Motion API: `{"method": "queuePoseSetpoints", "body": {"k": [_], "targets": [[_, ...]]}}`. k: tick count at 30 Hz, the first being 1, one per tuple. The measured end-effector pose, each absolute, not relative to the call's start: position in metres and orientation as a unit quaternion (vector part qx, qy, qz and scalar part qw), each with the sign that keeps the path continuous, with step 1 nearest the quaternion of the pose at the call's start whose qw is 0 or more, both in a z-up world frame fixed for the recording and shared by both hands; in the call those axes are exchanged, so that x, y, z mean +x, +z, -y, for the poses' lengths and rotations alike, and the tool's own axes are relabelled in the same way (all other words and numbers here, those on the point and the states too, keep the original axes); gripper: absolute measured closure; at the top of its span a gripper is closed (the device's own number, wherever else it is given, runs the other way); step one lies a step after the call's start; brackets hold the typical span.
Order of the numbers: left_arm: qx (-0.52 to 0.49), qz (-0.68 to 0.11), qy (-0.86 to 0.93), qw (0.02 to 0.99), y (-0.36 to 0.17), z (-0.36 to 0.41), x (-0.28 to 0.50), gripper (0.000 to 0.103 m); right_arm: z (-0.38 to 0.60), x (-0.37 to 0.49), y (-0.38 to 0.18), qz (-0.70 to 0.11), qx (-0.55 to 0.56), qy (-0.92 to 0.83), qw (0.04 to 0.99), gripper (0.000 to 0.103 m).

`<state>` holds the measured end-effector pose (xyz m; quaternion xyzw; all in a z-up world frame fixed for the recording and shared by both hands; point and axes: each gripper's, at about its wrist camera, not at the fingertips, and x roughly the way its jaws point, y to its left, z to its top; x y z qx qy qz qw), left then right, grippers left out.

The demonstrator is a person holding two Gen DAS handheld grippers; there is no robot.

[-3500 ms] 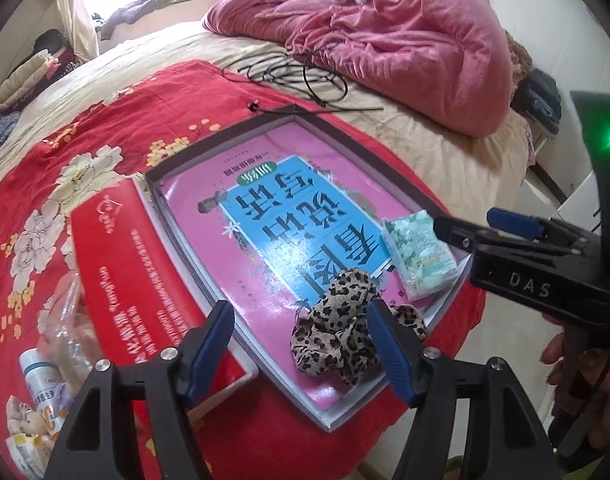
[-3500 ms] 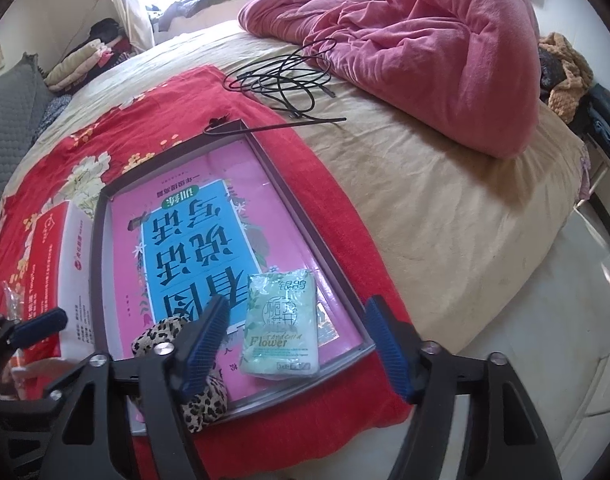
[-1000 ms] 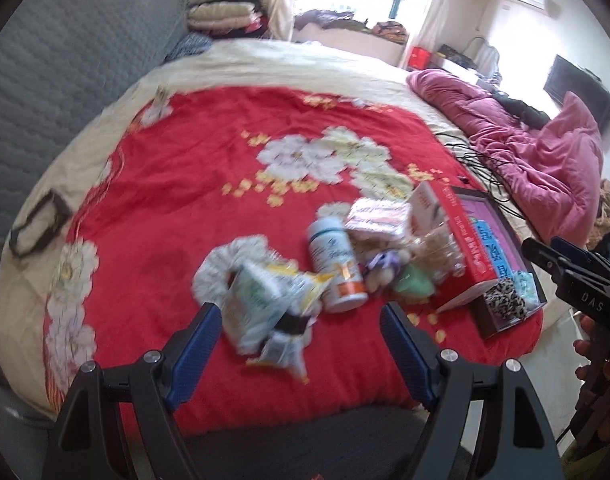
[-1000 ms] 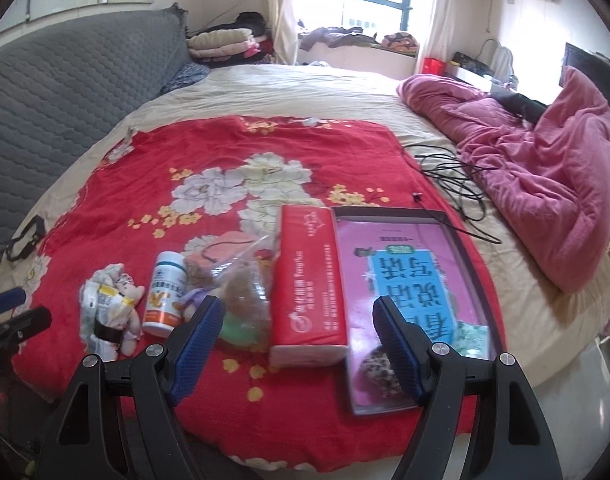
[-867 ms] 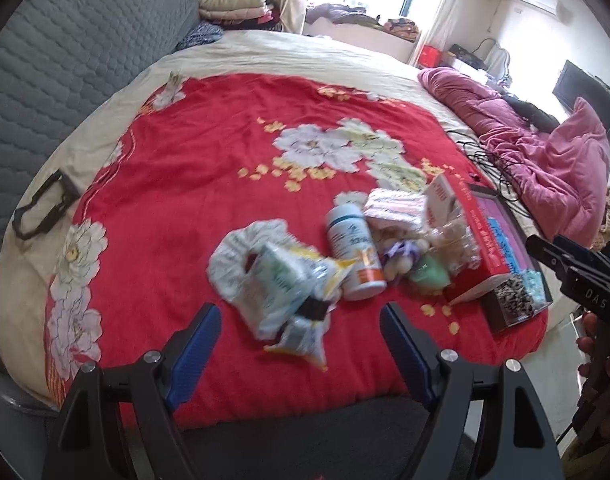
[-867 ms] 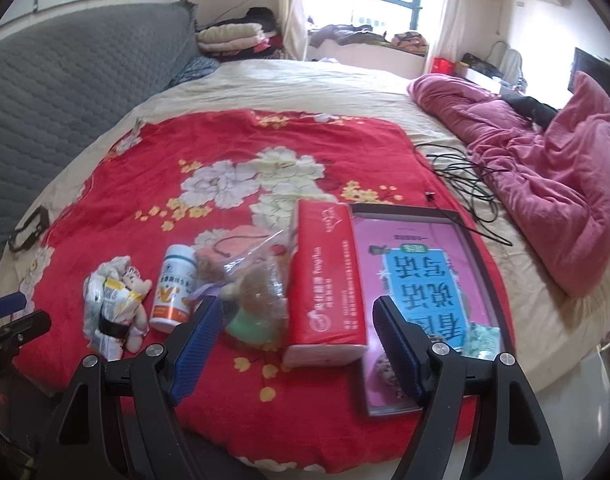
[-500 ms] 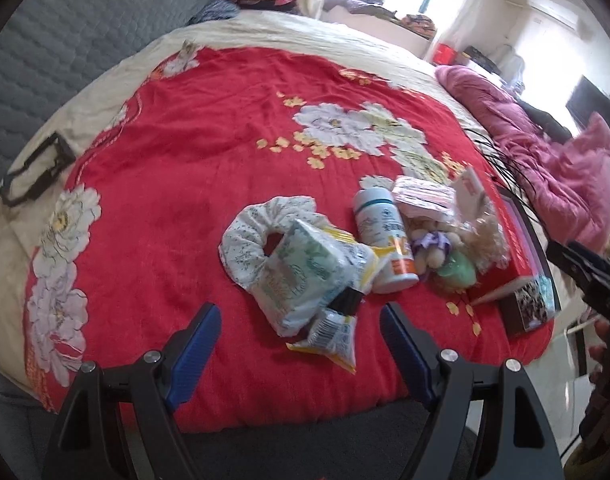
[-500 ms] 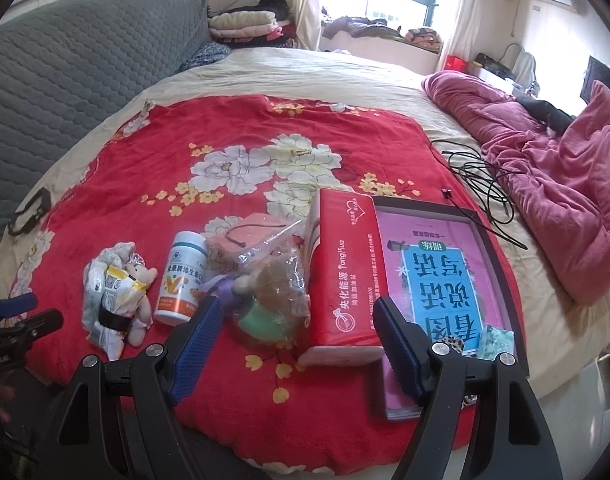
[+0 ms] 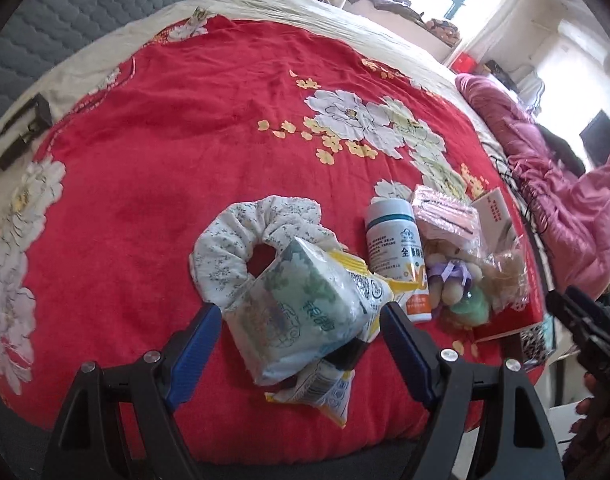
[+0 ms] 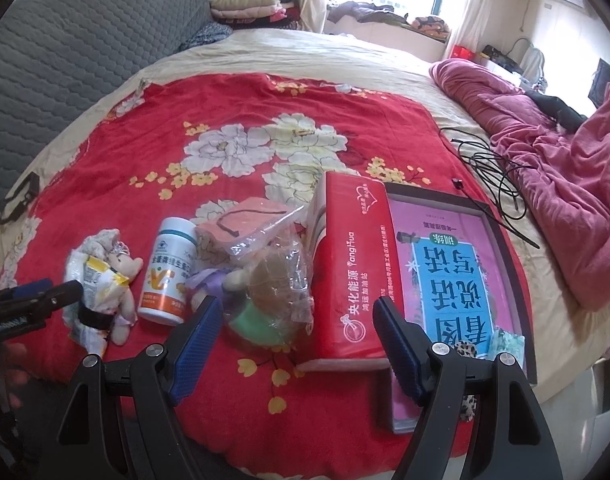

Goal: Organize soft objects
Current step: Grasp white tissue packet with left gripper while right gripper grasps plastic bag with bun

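Note:
My left gripper [image 9: 301, 334] is open, its blue fingers either side of a green-and-white tissue pack [image 9: 301, 314] that lies on a white floral scrunchie [image 9: 241, 240] and a yellow snack packet [image 9: 325, 392]. My right gripper [image 10: 295, 340] is open and empty, over a doll in a clear bag [image 10: 273, 280] beside the red box [image 10: 349, 272]. A flat tray with a pink book [image 10: 453, 276] holds a leopard scrunchie [image 10: 465, 348] and another tissue pack [image 10: 507, 342] at its near end.
A white pill bottle [image 9: 397, 256] and a pink packet [image 9: 445, 220] lie on the red floral blanket [image 9: 165, 120]. A pink quilt [image 10: 565, 184] and black cables [image 10: 493, 172] are at the right. A grey headboard [image 10: 65, 40] is at the left.
Both grippers swung left, away from the tray, to the pile of items. My left gripper has moved down close to the tissue pack, which now sits between its fingers.

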<state>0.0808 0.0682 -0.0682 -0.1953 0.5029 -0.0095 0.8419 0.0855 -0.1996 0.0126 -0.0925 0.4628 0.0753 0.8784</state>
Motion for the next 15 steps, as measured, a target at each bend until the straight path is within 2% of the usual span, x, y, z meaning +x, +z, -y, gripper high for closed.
{"method": "queuePoseSetpoints", "body": {"k": [3,5,15], "targets": [[-0.198,-0.499,-0.021,0.843,-0.070,-0.069,0.082,0.025,0.198,0.094,0.003,-0.474,-0.100,0.073,0.872,0.024],[-0.202,-0.498,-0.031,0.843,-0.071,-0.071,0.083,0.032,0.196,0.101,-0.004,-0.478,-0.115,0.069,0.868,0.024],[-0.211,-0.502,-0.051,0.837,-0.076,-0.073,0.089,0.040,0.160,0.118,-0.033,-0.459,-0.251,0.065,0.850,0.024]]}}
